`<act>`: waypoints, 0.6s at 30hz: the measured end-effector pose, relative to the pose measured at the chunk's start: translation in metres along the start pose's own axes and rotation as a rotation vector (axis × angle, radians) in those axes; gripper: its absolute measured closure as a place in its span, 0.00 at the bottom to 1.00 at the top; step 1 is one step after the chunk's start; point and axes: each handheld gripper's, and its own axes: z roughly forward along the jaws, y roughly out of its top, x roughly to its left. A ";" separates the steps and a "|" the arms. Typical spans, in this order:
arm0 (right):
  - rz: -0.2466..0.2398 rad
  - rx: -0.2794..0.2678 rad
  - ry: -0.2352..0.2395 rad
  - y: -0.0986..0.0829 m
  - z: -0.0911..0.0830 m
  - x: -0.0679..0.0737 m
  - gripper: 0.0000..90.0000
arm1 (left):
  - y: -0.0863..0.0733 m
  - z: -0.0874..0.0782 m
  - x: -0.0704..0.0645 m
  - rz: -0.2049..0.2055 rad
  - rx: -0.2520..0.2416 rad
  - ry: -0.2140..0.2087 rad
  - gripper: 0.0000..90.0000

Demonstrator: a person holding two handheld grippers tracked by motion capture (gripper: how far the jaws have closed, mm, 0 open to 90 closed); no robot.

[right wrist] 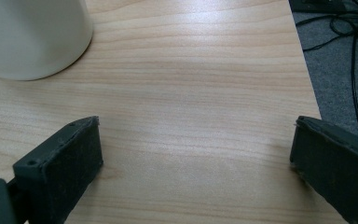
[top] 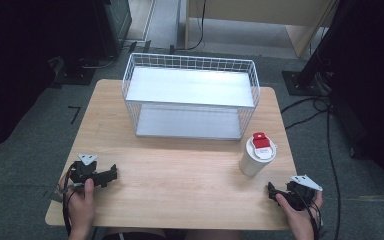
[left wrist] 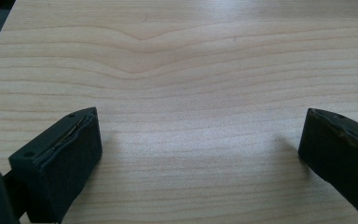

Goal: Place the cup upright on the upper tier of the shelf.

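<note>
High view: a wooden table (top: 180,175) holds a white wire rack (top: 190,95) with two shelves at the far side. A white cup with a red-tabbed lid (top: 256,155) stands upright near the right front, just ahead of the right gripper (top: 272,190). The left gripper (top: 111,174) rests at the left front, well apart from the cup.

Left gripper view: its jaws stand wide apart over bare wood, holding nothing.

Right gripper view: its jaws are also wide apart and empty; the cup's base (right wrist: 32,37) sits ahead, to the upper left.

This looks like the starting step. Next, the right gripper likely needs to advance and close around the cup.
</note>
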 end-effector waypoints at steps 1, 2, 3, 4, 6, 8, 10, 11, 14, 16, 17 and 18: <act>-0.001 0.000 0.000 0.000 0.000 0.000 0.02 | 0.000 0.000 0.000 0.000 0.000 0.000 0.00; -0.001 -0.001 -0.003 0.000 0.000 0.000 0.02 | 0.000 0.000 0.000 0.000 0.000 0.000 0.00; 0.001 -0.001 -0.006 0.000 0.000 0.000 0.02 | 0.000 0.000 0.000 0.000 0.000 0.000 0.00; 0.002 -0.003 -0.008 0.000 0.000 0.001 0.02 | 0.000 0.000 0.000 0.000 0.000 0.000 0.00; 0.007 -0.001 -0.011 -0.001 -0.001 0.002 0.03 | 0.000 0.000 0.000 0.000 0.000 0.000 0.00; -0.003 0.008 0.001 0.000 -0.002 0.005 0.05 | 0.000 0.000 0.000 0.000 0.000 0.000 0.00; -0.010 -0.007 0.007 0.002 -0.005 0.008 0.05 | 0.000 0.000 0.000 0.000 0.000 0.000 0.00; -0.016 -0.018 0.010 0.003 -0.006 0.009 0.05 | 0.000 0.000 0.000 0.000 0.000 0.000 0.00; -0.012 -0.048 0.048 0.007 -0.010 0.014 0.05 | 0.000 0.000 0.000 0.000 0.000 0.000 0.00; -0.022 -0.070 0.064 0.009 -0.013 0.018 0.05 | 0.000 0.000 0.000 0.000 0.000 0.000 0.00; -0.020 -0.076 0.072 0.011 -0.014 0.020 0.05 | 0.000 0.000 0.000 0.000 0.000 0.000 0.00; -0.022 -0.085 0.086 0.012 -0.015 0.023 0.05 | 0.000 0.000 0.000 0.000 0.000 0.000 0.00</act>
